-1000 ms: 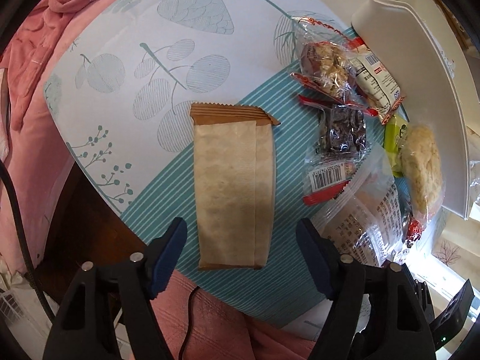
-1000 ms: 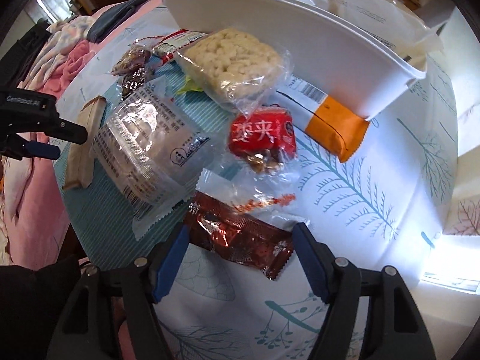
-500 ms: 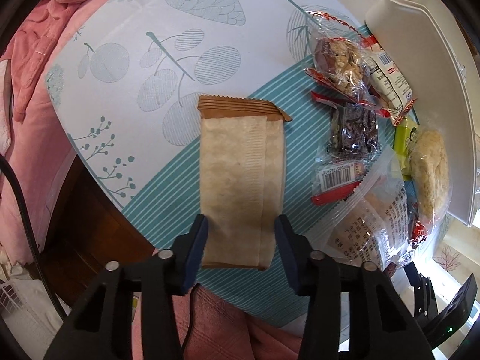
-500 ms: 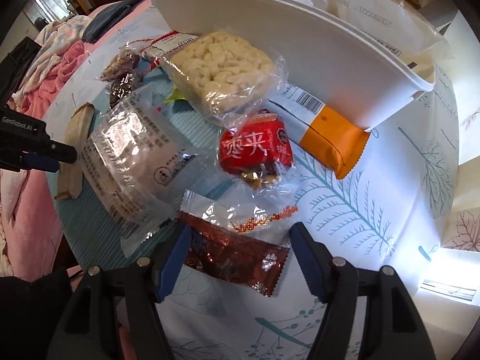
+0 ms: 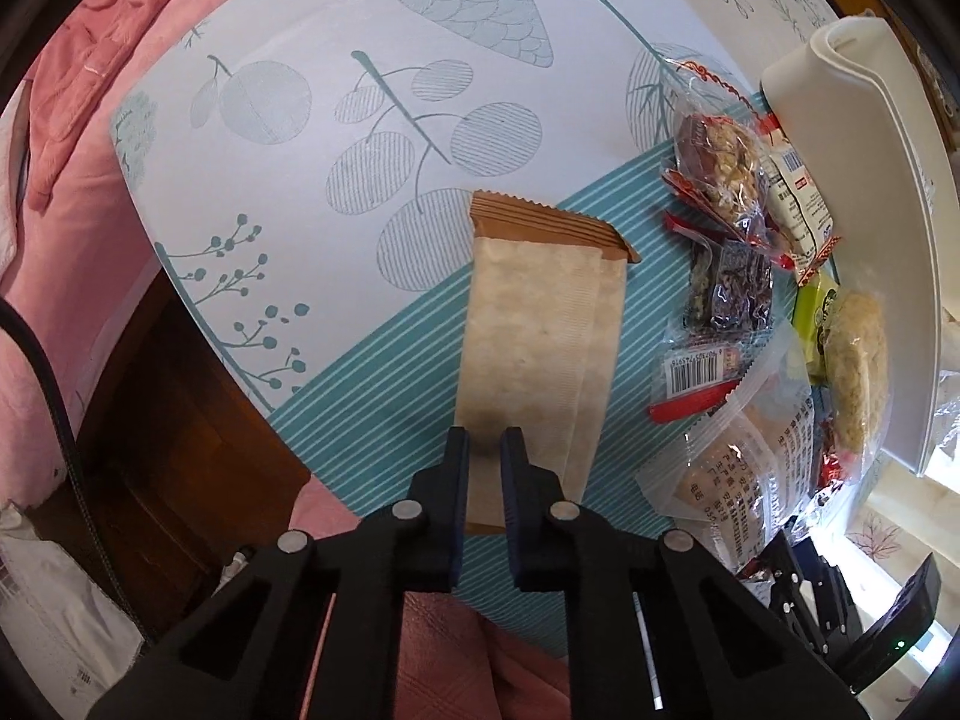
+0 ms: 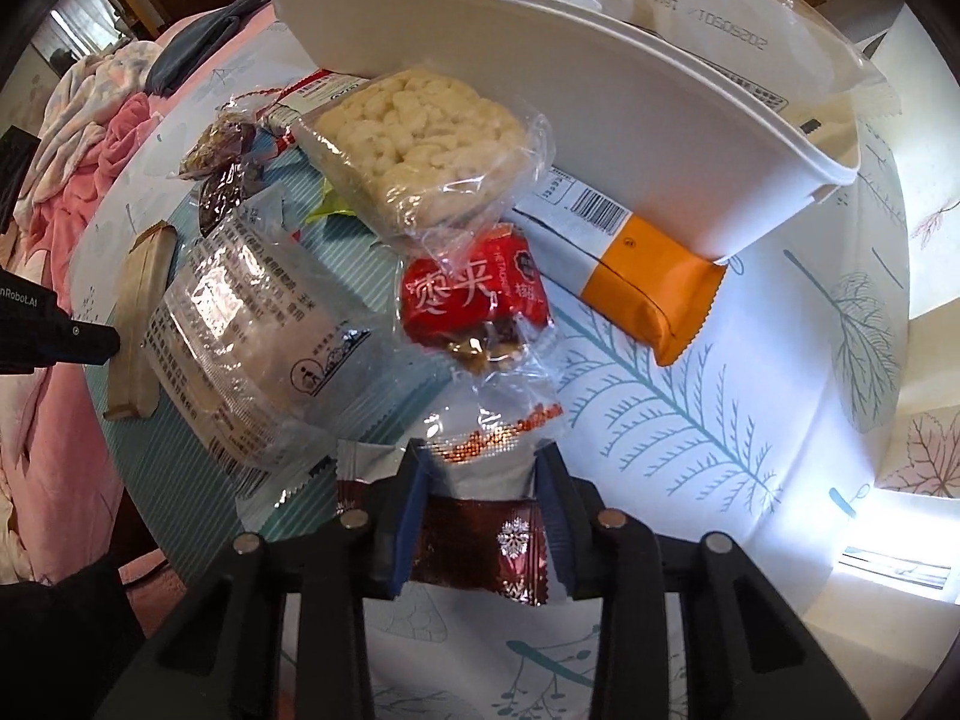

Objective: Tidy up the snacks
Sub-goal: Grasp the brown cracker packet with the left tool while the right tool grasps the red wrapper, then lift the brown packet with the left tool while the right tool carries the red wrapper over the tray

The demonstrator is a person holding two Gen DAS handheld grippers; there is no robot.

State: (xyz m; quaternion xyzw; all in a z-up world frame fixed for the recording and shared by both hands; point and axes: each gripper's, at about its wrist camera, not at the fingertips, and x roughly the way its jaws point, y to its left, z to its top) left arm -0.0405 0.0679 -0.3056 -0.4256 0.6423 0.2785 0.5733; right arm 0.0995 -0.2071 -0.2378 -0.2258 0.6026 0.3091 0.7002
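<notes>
Step in hand: both tools are taking hold of a snack apiece, ahead of transfer to the white tray (image 6: pixel 600 138).

Left gripper (image 5: pixel 485 450): jaws pressed together, pinching a fold of the near end of the tan wafer packet (image 5: pixel 534 348). The packet lies flat on the table (image 5: pixel 288 138), near the edge that faces the pink bedding (image 5: pixel 78 192), well apart from the tray.

Right gripper (image 6: pixel 480 480): pointing down, its jaws have just been closing, and the dark red foil packet (image 6: pixel 480 546) sits between them with the pads against both sides (it appears gripped, though the packet is not yet lifted).

The remaining snacks, among them the rice cake (image 6: pixel 414 144), the red date packet (image 6: pixel 474 300), the clear-wrapped bun (image 6: pixel 240 336) and the orange-ended packet (image 6: pixel 648 282), lie loose against the tray's near wall.

Judgement: the next move calls for raising both packets clear of the cloth and carrying them over the tray rim. The left pinch is thin and may slip.
</notes>
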